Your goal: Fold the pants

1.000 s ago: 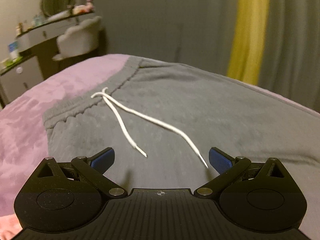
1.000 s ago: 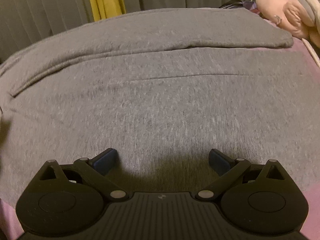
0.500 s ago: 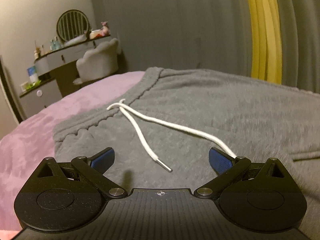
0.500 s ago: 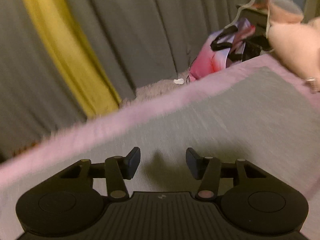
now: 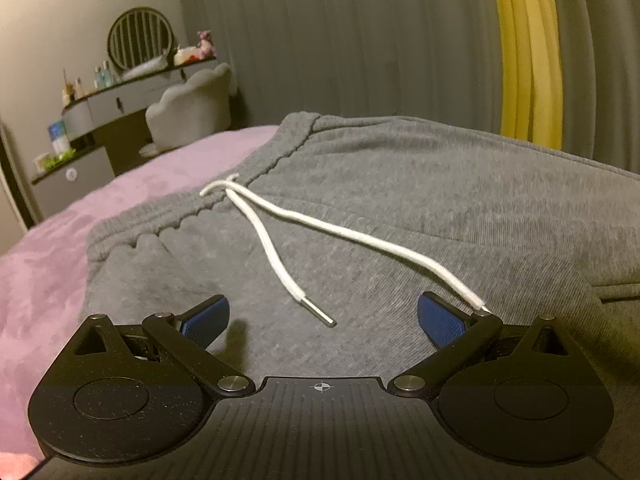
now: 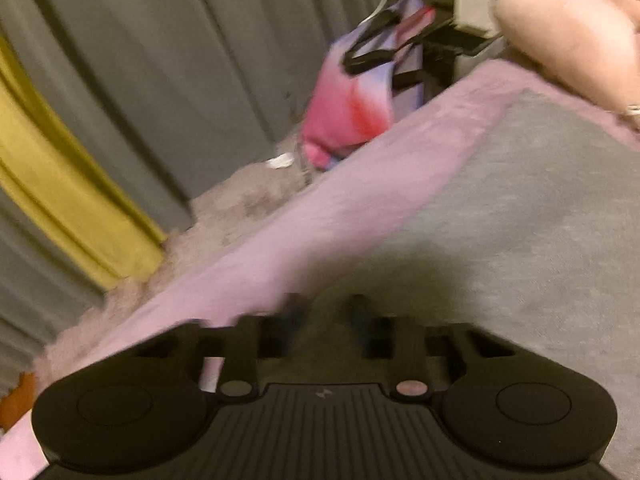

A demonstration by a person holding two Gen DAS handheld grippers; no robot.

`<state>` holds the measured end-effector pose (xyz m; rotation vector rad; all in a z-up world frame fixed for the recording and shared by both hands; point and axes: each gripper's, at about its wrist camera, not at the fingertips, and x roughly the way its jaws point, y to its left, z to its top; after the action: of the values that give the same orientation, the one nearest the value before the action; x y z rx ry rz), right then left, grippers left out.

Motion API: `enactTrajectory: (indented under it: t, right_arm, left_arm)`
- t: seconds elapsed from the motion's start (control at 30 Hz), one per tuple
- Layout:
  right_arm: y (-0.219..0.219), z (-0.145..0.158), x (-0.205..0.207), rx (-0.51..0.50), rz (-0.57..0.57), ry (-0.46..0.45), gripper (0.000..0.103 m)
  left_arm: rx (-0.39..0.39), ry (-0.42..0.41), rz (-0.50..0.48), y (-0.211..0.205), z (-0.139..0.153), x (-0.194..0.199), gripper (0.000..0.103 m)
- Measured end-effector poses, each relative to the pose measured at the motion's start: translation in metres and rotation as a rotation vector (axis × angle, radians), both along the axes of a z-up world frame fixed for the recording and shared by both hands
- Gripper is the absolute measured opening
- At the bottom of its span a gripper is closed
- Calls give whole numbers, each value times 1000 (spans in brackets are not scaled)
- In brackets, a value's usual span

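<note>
Grey pants (image 5: 420,208) lie on the purple-blanketed bed (image 5: 60,248) before grey curtains (image 5: 360,40). The left claw (image 5: 322,318) gapes empty above them. The right claw (image 6: 326,314) has just been closing; whether it pinches cloth, I cannot tell.

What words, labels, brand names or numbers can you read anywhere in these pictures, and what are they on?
No readable text in either view.
Bottles and boxes on the vanity desk: labels too small to read.
Left claw body: only a crosshair mark, no letters.
Right claw body: a small emblem, too blurred to read.
Grey pants: no label showing.

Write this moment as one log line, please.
pants: flat on bed | left gripper: open above drawstring | right gripper: closing at pants edge
</note>
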<state>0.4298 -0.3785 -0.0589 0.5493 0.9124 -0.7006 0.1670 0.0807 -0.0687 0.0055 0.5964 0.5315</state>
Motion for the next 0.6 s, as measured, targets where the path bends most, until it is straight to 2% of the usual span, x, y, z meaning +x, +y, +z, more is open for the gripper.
enactTrajectory:
  t: [0.07,0.2,0.27,0.37,0.5,0.57,0.6]
  right_arm:
    - [-7,1,-12,42,-3,-46,2]
    - [-17,25,-62,115,7,-192,2]
    - [-13,44,-110,116,36,-296,2]
    - [2,56,-198,111,44,-373,2]
    - [42,42,-302,69,59,-330,2]
    - [49,24,-332,73,33,-273,2]
    - [48,21,-339,53,23,-255,6]
  left_arm:
    - [-39,-8,1,5,0,-1,103]
    - [-164,-27,9,21,-2,-3,103]
    - [-192,-30,10,24,-2,-3,103]
    - [-189,-31,14,22,-1,-5,103]
    - [-194,-34,19,21,0,-6,103]
    - [-193,-37,20,20,0,-7,103]
    - [-192,-38,20,20,0,-8,103]
